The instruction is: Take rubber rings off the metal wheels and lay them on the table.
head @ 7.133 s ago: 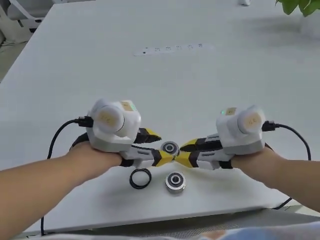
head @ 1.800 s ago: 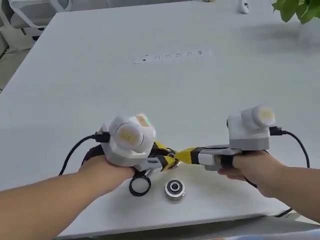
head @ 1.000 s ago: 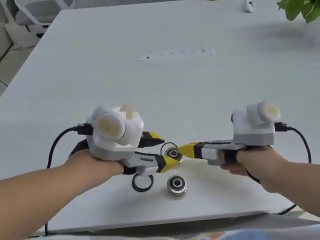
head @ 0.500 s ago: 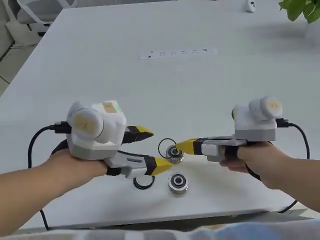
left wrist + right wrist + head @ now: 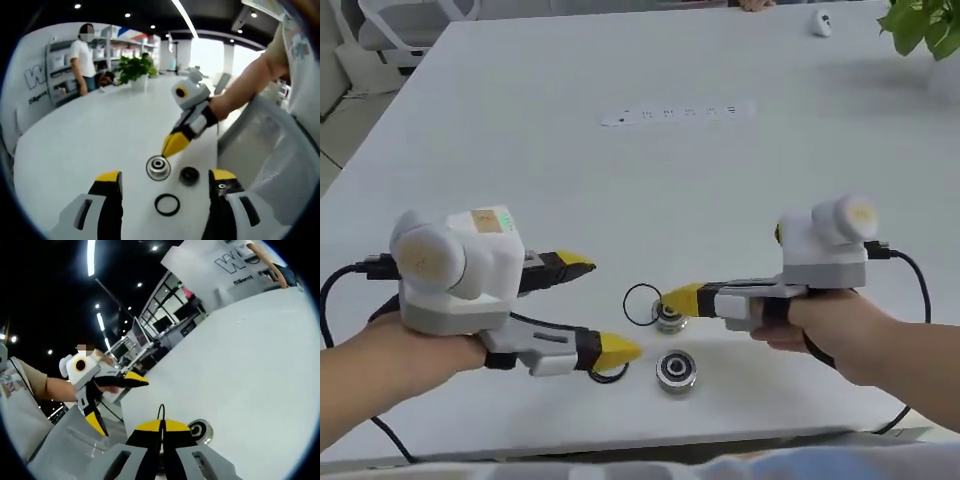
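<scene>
**Status: partly complete.**

- One loose ring (image 5: 155,205) lies flat on the table (image 5: 620,170), just ahead of the left tongs (image 5: 593,308) and beside their lower jaw tip.
- A second ring (image 5: 627,304) is clamped in the right tongs (image 5: 680,297), whose jaws are pressed together on it. The loop stands out past the tip, off the table.
- The silver wheel (image 5: 668,318) sits on the table directly under that tip and appears stripped.
- The left tongs are released. The jaws are spread wide with nothing between them, facing the tip of the right tongs.

**Left to do:**

1. Lay the clamped ring on the table.
2. Check the darker wheel (image 5: 676,368), which sits between the two tongs on the person's side. It appears to carry a rubber ring, though it is too small to confirm. If it does, that ring is left to strip.
</scene>
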Motion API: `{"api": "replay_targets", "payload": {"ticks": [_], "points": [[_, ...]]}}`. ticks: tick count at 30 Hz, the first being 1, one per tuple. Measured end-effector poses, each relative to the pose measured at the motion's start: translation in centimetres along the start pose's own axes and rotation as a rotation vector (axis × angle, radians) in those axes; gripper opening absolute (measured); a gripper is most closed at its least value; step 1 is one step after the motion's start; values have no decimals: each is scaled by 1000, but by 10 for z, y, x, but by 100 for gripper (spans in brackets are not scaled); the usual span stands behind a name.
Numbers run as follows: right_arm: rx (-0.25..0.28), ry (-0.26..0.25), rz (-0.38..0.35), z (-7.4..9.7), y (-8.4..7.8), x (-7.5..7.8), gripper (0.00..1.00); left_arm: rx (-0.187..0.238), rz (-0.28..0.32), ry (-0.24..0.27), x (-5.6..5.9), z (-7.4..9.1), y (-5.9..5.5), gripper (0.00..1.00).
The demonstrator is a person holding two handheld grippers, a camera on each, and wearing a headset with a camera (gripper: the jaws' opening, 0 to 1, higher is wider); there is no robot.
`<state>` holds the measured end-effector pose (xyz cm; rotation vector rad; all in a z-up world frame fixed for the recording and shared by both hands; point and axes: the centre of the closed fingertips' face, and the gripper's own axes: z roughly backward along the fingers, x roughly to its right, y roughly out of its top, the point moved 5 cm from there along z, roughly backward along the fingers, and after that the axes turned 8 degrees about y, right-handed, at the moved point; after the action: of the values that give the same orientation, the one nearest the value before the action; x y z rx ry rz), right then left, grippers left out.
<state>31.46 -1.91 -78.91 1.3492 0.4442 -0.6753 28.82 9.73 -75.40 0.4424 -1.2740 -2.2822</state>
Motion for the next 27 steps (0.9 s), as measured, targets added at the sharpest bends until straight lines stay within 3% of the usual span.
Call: {"api": "replay_targets", "payload": {"ticks": [22, 27], "points": [[-124, 82, -10, -29, -18, -10, 0, -7, 37, 67, -7, 37, -23, 77], [-160, 77, -11, -36, -24, -8, 0, -8, 44, 76, -8, 41, -26, 76]]}}
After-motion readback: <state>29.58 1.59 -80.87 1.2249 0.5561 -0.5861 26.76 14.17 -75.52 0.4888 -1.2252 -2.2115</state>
